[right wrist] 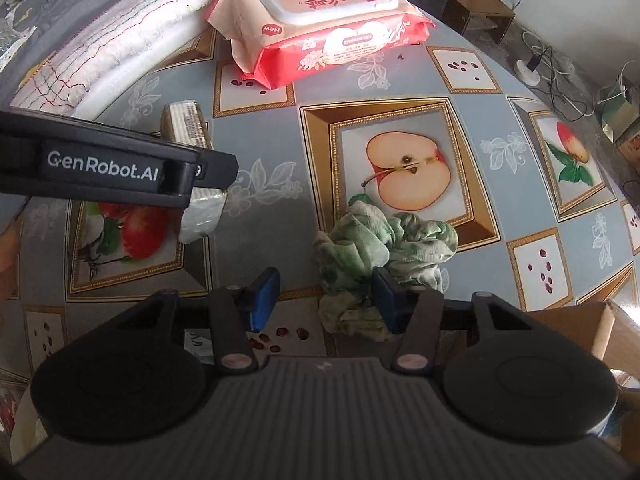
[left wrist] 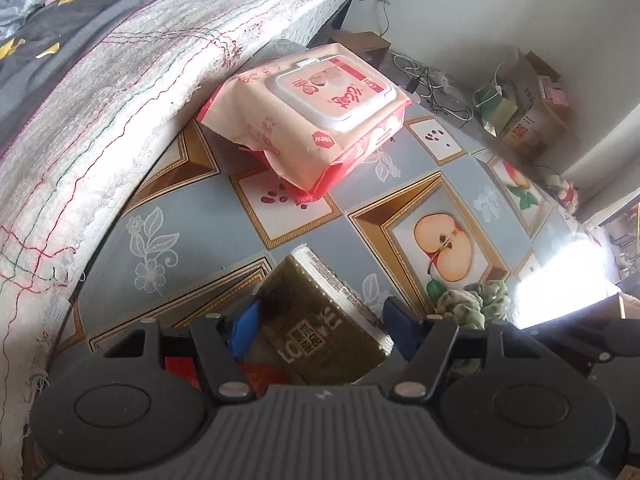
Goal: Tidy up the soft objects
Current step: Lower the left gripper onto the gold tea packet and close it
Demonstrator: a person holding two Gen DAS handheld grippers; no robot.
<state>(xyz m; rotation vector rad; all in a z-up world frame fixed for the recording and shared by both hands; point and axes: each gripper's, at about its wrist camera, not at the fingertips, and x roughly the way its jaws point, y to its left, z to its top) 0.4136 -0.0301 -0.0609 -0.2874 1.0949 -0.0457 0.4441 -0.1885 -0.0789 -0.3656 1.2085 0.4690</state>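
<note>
Where the bed (left wrist: pixel 120 80) runs along the left, its frayed white cover hangs over the edge and hides that side of the worktop (right wrist: pixel 280 128), whose fruit-patterned cloth is printed with halved apples in gold frames. Just beside the bed, at the far end, lies a pink and red wet-wipe pack (right wrist: pixel 320 20) with a white flip lid; its print is too small and upside down to read.

Nearer, the left gripper (left wrist: pixel 320 320) points steeply down over a dark olive tissue pack (left wrist: pixel 324 320). The pack sits between the blue fingers (left wrist: pixel 246 320), but its near end is cut off by the gripper body, and I cannot tell whether the pads press on it or only flank it. From the right wrist view this gripper's black arm crosses in front, so only the pack's two pale ends show.

Further right, a crumpled green and white cloth (right wrist: pixel 380 248) lies on the worktop below the apple print. The right gripper (right wrist: pixel 324 300) stands spread over its near edge: the right finger (right wrist: pixel 390 300) rests on or against the folds, the left one is clear of them, with bare cloth-covered worktop between. Nothing is pinched there.

At the far right a cardboard box (right wrist: pixel 608 332) is cut off by the frame, and cables and bags on the floor (right wrist: pixel 568 92) blur together.
</note>
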